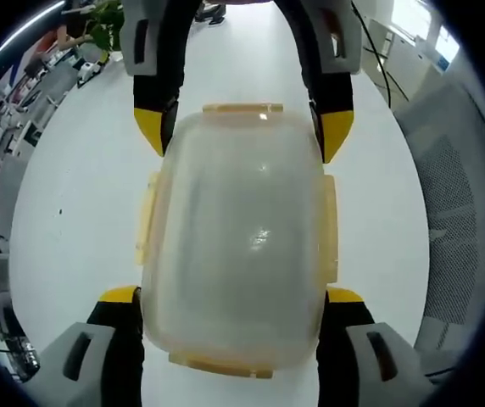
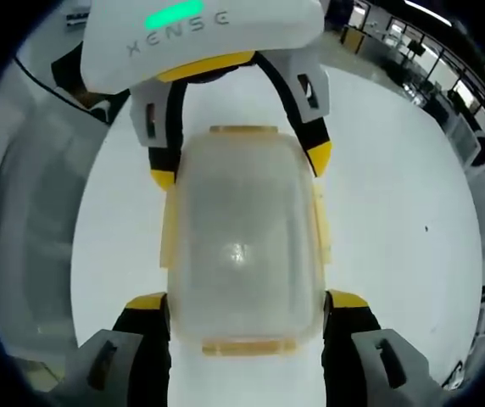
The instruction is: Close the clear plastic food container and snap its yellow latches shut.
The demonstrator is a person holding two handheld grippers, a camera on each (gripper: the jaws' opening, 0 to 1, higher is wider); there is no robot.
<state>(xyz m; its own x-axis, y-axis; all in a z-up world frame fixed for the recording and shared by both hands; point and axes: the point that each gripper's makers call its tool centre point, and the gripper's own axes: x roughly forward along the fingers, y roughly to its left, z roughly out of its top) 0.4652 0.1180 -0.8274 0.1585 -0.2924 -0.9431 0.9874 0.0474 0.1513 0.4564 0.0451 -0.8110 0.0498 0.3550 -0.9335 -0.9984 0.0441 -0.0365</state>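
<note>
We see a clear plastic container (image 1: 234,246) with its lid on, sitting on a white surface (image 1: 81,195). It lies between our two grippers, which face each other from its two short ends.

In the left gripper view, our left gripper (image 1: 232,297) has its yellow-tipped jaws wide, one on each side of the near end of the container, right by its sides. We cannot tell if they touch it. The right gripper (image 1: 244,127) comes in from the top, its jaws also wide around the far end.

In the right gripper view, it is the same from the other side. The right gripper (image 2: 247,301) stands at the near end and the left gripper (image 2: 241,165) at the far end.

The yellow latches (image 1: 331,225) run along the edges of the lid. We cannot tell if they are snapped down. Far off, past the surface, we see a room with desks (image 2: 471,110) and a green plant (image 1: 103,30).
</note>
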